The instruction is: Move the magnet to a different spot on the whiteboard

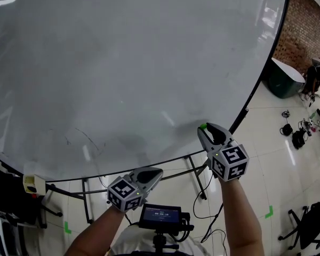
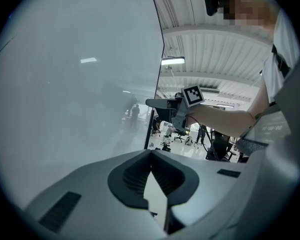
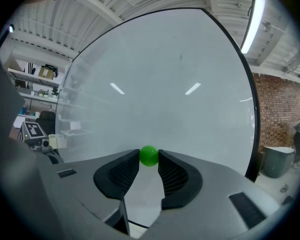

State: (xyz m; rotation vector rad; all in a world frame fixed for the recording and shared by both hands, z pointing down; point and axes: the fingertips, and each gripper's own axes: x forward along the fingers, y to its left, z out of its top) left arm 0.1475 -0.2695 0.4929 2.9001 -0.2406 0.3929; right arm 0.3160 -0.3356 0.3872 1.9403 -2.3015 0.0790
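Note:
A small round green magnet (image 3: 149, 155) sits pinched between the tips of my right gripper (image 3: 149, 157), which is shut on it. In the head view the magnet (image 1: 203, 126) shows as a green dot at the tip of the right gripper (image 1: 205, 128), held against the lower right part of the big whiteboard (image 1: 128, 63); I cannot tell whether it touches the board. My left gripper (image 1: 157, 171) hangs lower, just below the board's bottom edge. Its jaws meet at the tips (image 2: 151, 153) with nothing between them. The board (image 3: 160, 84) is bare apart from faint marks.
The board stands on a black frame with legs (image 1: 88, 201). A small monitor on a tripod (image 1: 160, 216) is below my hands. A pale box (image 1: 34, 184) hangs at the board's lower left. A dark bin (image 1: 282, 79), bags and cables lie on the floor at right.

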